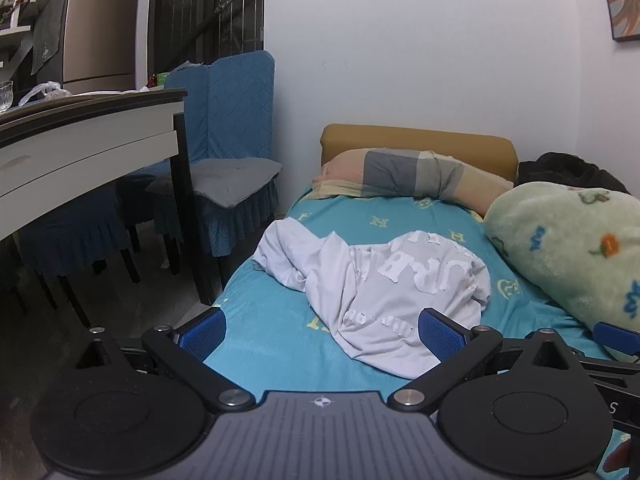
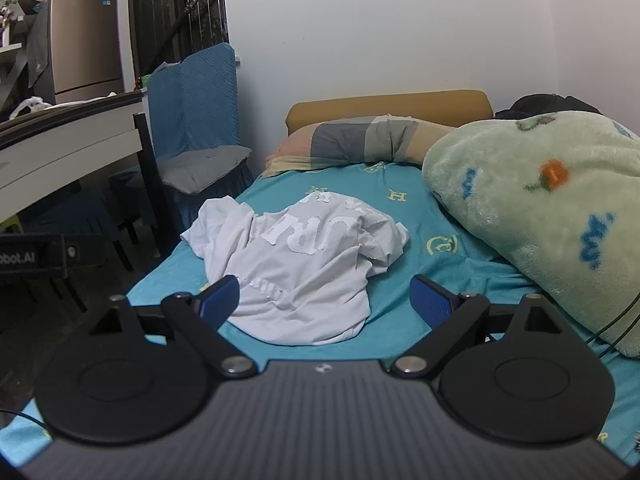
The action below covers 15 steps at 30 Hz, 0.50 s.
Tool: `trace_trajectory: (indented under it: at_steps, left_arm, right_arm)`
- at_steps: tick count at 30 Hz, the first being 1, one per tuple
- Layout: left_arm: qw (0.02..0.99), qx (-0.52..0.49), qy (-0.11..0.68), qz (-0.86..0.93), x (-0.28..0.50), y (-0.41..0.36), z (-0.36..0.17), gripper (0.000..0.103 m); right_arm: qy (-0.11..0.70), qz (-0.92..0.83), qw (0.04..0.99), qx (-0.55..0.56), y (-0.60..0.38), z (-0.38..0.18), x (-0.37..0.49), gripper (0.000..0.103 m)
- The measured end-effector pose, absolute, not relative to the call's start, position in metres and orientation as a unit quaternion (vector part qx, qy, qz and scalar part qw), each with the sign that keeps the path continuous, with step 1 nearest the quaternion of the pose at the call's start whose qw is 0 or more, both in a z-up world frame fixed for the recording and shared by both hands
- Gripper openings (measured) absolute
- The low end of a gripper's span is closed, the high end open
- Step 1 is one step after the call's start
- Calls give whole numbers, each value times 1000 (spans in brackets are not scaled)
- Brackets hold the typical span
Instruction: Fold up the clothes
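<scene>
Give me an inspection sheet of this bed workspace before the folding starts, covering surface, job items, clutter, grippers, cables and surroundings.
Surface: bed with a teal printed sheet, bare in front of the heap.
Job's things: one light grey T-shirt, crumpled in a heap mid-bed, unfolded, white lettering showing.
Clutter: green fleece blanket bunched along the right side; striped pillow at the headboard; dark garment behind the blanket.
Grippers: left gripper and right gripper both with jaws wide open, holding nothing, short of the shirt.
Cables: thin dark cable across the blanket's near edge.
Surroundings: table and blue-covered chair left of the bed; white wall behind.
</scene>
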<state>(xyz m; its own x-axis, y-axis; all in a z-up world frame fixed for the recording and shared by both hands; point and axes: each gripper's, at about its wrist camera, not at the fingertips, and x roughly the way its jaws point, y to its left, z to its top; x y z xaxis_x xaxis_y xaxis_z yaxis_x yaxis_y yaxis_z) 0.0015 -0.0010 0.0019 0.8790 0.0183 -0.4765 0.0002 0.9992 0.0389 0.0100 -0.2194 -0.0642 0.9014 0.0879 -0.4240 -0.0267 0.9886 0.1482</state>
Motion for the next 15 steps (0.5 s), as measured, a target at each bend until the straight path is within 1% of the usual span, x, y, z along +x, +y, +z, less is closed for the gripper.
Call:
trace_trajectory:
  at_steps: [4,6,15]
  left_arm:
    - [972,18,234,2,1,-4,4,103]
    - [971,7,238,1,-4,-3,7,103]
    - [972,4,235,-3,-18,-5,15,103]
  right_arm:
    - [215,30,973,75,-225,-63,10,93]
    - [199,30,977,74,-223,-61,3,93]
    - [198,26,977,75,-222,-58,-3,93]
